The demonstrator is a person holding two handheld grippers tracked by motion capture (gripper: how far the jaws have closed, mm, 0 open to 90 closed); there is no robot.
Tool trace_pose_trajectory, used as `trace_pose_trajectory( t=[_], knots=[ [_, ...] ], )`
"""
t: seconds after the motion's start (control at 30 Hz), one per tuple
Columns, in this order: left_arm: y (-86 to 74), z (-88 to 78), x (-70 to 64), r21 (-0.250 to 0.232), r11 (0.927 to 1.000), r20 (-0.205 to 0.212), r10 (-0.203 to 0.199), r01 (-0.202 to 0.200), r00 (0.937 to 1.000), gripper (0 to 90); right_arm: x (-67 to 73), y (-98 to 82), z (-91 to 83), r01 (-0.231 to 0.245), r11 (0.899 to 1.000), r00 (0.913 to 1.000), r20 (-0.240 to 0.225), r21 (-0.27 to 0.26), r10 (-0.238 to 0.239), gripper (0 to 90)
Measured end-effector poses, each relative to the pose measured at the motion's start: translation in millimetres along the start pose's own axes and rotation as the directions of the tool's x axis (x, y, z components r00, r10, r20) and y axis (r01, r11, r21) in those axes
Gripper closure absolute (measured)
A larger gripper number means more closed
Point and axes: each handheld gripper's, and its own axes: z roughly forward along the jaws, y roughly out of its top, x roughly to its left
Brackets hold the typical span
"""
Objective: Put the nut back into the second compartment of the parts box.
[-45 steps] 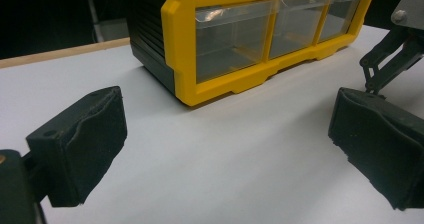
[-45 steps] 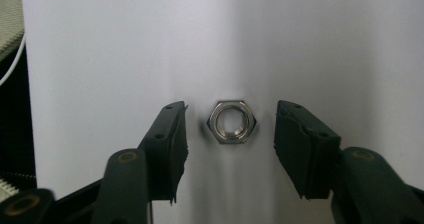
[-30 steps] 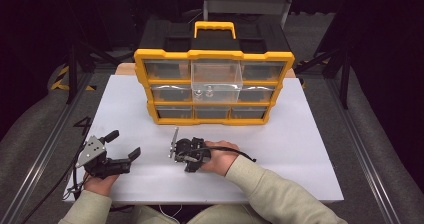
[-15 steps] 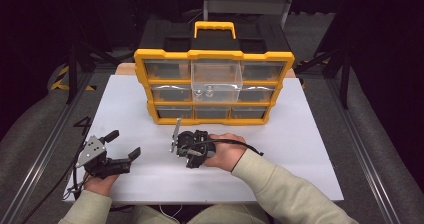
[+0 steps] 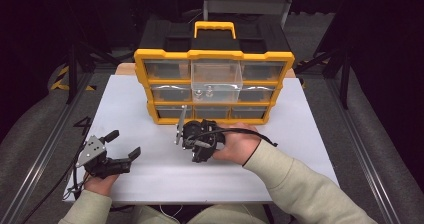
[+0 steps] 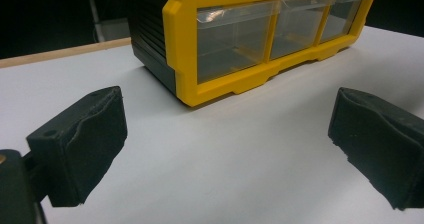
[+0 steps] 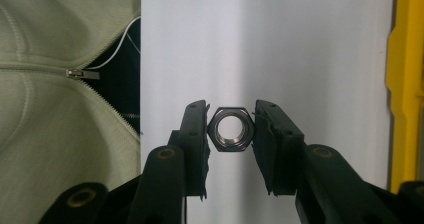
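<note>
— So, what does the right claw (image 7: pixel 231 129) have?

— A steel hex nut (image 7: pixel 231 129), pinched by its flats between the two black pads (image 7: pixel 196 134), its bore facing the right gripper view. In the high view the right claw (image 5: pixel 192 143) is near the middle of the white desk (image 5: pixel 310 134), just in front of the organizer, held by the person's right hand (image 5: pixel 240 144) in a pale sleeve.

— And the organizer?

— A yellow and black drawer cabinet (image 5: pixel 214 59) stands at the far side of the desk, with three rows of clear drawers. The top middle drawer (image 5: pixel 216 79) is pulled out toward the person; small things lie in it, too small to name.

— What about the left claw?

— The left claw (image 5: pixel 122 146) rests at the near left of the desk, well apart from the cabinet, jaws spread wide with nothing between them. In the left gripper view its pads (image 6: pixel 80 134) frame bare desk surface, and the cabinet's bottom row of drawers (image 6: pixel 235 39) lies beyond.

— Is the nut touching the desk?

— I cannot tell; in the right gripper view the desk is simply behind it.
</note>
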Motion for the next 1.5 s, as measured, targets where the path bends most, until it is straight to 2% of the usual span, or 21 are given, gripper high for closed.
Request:
trace_pose_trajectory(
  t=[0.53,0.57,0.73,0.93,1.2,1.33,1.5],
  knots=[
    [0.2,-0.8,0.2,0.001,1.0000,-0.004,-0.001,0.001,1.0000,3.1,0.0,3.2,-70.8,0.012,1.000,0.9989,0.045,0.001,-0.012,67.2],
    [0.2,-0.8,0.2,0.001,1.0000,-0.004,-0.001,0.001,1.0000,3.0,0.0,3.2,-70.8,0.012,1.000,0.9989,0.045,0.001,-0.012,67.2],
    [0.3,-0.2,-0.1,-0.001,1.0000,-0.003,0.000,0.000,1.0000,3.1,-4.7,3.1,-95.9,0.004,1.000,0.9984,0.056,-0.013,-0.004,67.2],
    [0.6,-0.2,0.1,0.003,1.0000,0.000,0.004,-0.004,1.0000,3.1,-8.2,7.8,-119.7,0.016,1.000,0.9973,0.071,0.000,-0.016,67.2],
    [0.3,-0.8,0.3,0.000,1.0000,-0.003,0.000,0.000,1.0000,3.1,-18.5,11.2,-145.4,-0.005,1.000,0.9972,0.075,0.006,0.004,67.2],
    [0.0,-0.3,0.2,0.002,1.0000,0.000,-0.004,0.004,1.0000,3.1,-26.7,13.0,-164.9,-0.018,1.000,0.9953,0.095,0.000,0.017,67.2],
    [-0.1,-0.4,0.4,0.001,1.0000,-0.001,-0.005,0.005,1.0000,3.1,-35.4,13.2,-176.3,-0.033,0.999,0.9942,0.103,0.007,0.032,67.2]
  ],
)
